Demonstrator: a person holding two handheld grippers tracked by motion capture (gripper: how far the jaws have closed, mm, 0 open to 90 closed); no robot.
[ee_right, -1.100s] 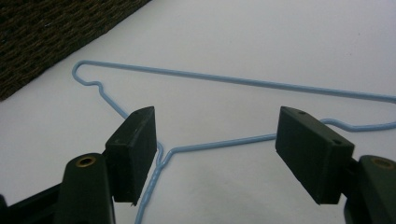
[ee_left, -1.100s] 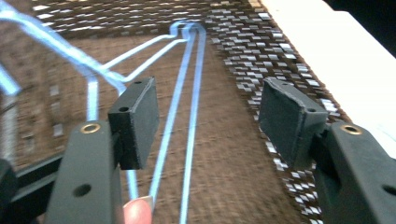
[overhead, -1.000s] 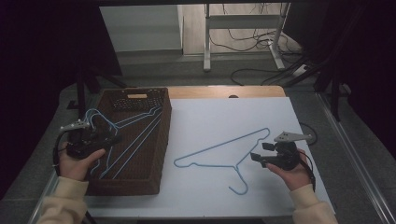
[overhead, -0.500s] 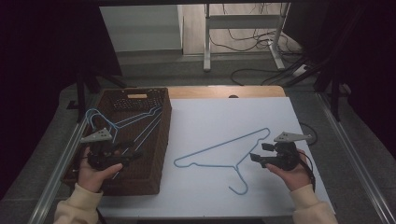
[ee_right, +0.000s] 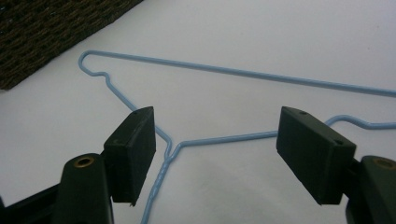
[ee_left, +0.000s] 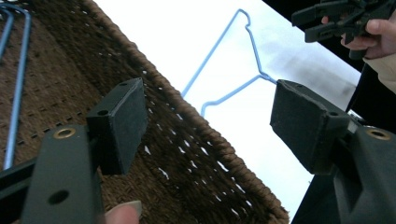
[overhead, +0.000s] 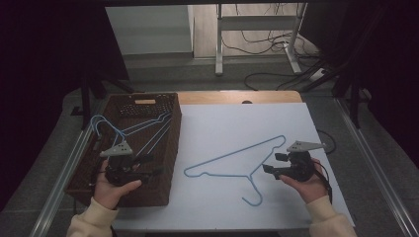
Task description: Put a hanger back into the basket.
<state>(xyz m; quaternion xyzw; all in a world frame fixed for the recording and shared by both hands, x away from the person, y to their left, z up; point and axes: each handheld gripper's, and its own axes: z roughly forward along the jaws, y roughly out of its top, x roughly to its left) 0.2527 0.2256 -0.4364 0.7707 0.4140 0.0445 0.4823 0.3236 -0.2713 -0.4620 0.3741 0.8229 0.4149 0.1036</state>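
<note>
High view: left gripper, jaws just spread and empty, has left the woven brown basket's outer edge; blue wire hanger awaits the spread right gripper.

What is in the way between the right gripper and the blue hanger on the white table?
Nothing visible. The right gripper, jaws open, sits just right of the blue hanger, with bare white table between them.

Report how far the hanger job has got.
Done: one blue hanger lies flat on the white table. In hand: nothing; the left gripper hovers open over the basket, the right gripper open beside the hanger. Left: the hangers in the basket.
</note>
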